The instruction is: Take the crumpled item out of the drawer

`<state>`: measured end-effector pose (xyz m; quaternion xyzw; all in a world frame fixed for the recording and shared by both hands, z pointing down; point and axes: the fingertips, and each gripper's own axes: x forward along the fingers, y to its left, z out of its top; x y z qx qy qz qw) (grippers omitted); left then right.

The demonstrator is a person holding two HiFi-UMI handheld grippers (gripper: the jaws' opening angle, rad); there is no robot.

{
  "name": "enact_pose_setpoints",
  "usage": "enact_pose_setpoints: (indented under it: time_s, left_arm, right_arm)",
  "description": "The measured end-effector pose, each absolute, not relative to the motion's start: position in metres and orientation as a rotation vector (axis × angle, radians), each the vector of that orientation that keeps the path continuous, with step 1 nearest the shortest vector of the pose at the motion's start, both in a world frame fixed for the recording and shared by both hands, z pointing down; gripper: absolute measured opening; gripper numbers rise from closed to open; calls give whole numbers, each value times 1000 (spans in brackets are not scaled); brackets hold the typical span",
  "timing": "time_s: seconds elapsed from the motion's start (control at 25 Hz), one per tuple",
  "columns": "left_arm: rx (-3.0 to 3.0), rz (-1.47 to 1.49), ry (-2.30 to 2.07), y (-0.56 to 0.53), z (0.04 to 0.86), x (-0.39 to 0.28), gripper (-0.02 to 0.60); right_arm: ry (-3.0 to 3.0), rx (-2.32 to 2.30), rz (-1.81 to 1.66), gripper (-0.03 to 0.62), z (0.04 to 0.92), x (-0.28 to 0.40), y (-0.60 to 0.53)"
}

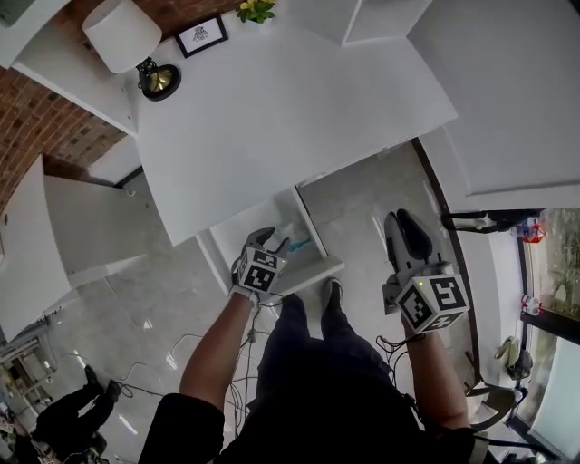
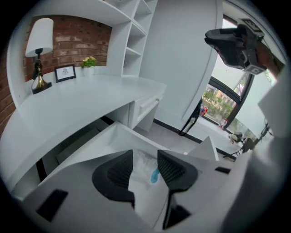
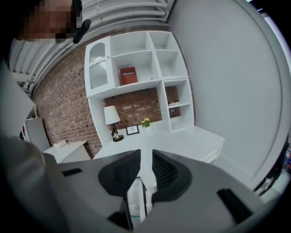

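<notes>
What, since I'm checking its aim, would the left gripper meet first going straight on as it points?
Most likely the crumpled white item in the open drawer: it shows ahead between the left gripper's open jaws. How far off it lies is unclear.

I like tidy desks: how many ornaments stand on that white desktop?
3: a white-shaded brass lamp at the left end, a black-framed picture beside it, and a small yellow-flowered plant further right. Nothing seems hidden.

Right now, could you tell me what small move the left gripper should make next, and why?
Probably close the left gripper on the crumpled white item: its jaws stand apart on either side of it inside the open drawer, so a grip seems the step before lifting.
</notes>
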<state>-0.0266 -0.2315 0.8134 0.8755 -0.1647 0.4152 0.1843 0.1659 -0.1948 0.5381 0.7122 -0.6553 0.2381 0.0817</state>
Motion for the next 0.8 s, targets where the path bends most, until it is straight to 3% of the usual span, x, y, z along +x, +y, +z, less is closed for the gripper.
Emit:
enact_pose_setpoints:
  time_s: [0.56, 0.72, 0.8]
  left_arm:
    - [2373, 1542, -243, -232, 952, -16, 143]
    - [2370, 1562, -238, -230, 962, -14, 95]
    - [2371, 1560, -269, -230, 958, -14, 38]
  right_arm:
    - [-1797, 2103, 887, 66, 610, 166, -158]
    - [-1784, 2097, 905, 57, 616, 168, -150]
    - [-1786, 2099, 914, 51, 617, 170, -147]
